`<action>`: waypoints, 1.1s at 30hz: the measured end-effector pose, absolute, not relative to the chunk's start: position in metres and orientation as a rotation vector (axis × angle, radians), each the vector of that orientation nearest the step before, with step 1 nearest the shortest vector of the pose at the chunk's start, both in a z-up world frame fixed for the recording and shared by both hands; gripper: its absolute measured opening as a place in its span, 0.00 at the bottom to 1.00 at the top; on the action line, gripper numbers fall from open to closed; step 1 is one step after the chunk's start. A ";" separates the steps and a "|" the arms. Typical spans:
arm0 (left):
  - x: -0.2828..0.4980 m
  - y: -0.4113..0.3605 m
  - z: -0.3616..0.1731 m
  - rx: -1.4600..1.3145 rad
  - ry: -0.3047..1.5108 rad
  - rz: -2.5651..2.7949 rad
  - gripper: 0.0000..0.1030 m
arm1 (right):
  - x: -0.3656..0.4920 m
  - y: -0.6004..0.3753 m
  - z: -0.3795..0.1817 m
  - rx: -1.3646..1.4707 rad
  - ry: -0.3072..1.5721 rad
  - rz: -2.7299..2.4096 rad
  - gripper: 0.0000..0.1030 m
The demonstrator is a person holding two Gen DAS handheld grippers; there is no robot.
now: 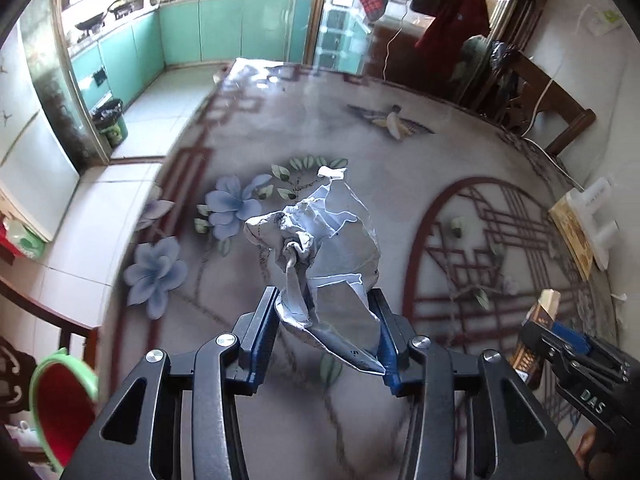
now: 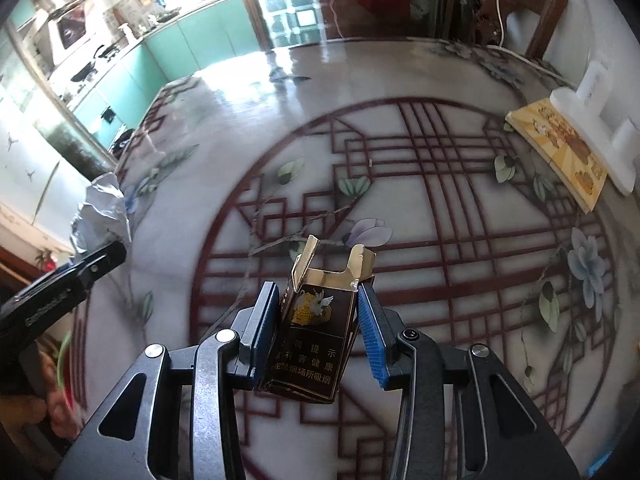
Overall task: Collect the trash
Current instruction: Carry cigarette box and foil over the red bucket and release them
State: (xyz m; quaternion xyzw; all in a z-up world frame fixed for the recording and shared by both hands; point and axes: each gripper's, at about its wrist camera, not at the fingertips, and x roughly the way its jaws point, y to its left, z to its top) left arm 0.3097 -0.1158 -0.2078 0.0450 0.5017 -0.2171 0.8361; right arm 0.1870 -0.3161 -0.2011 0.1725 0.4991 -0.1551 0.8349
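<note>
My left gripper [image 1: 325,300] is shut on a crumpled white paper [image 1: 320,240] and holds it above the patterned table [image 1: 280,128]. My right gripper [image 2: 318,294] is shut on an open dark cigarette pack [image 2: 316,328], held above the table [image 2: 400,200]. The right gripper with its pack [image 1: 538,320] shows at the right edge of the left wrist view. The crumpled paper [image 2: 102,212] and the left gripper's body show at the left edge of the right wrist view.
A yellow booklet [image 2: 560,148] and a white plastic stand [image 2: 592,120] lie at the table's right edge. A green-rimmed red bin [image 1: 60,404] sits low at the left, beside the table. A black-bagged green bin [image 1: 110,120] stands on the kitchen floor. A wooden chair [image 1: 556,96] stands behind the table.
</note>
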 end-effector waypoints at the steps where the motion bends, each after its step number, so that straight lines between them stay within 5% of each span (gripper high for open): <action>1: 0.301 -0.111 -0.200 0.099 1.053 -0.457 0.41 | 0.185 -0.312 -0.198 0.359 1.055 -0.325 0.38; 14: 0.196 -0.027 -0.091 0.008 0.888 -0.403 0.41 | 0.131 -0.252 -0.121 0.288 0.934 -0.263 0.38; 33: 0.105 0.092 -0.033 -0.050 0.749 -0.302 0.41 | 0.100 -0.151 -0.065 0.178 0.814 -0.135 0.38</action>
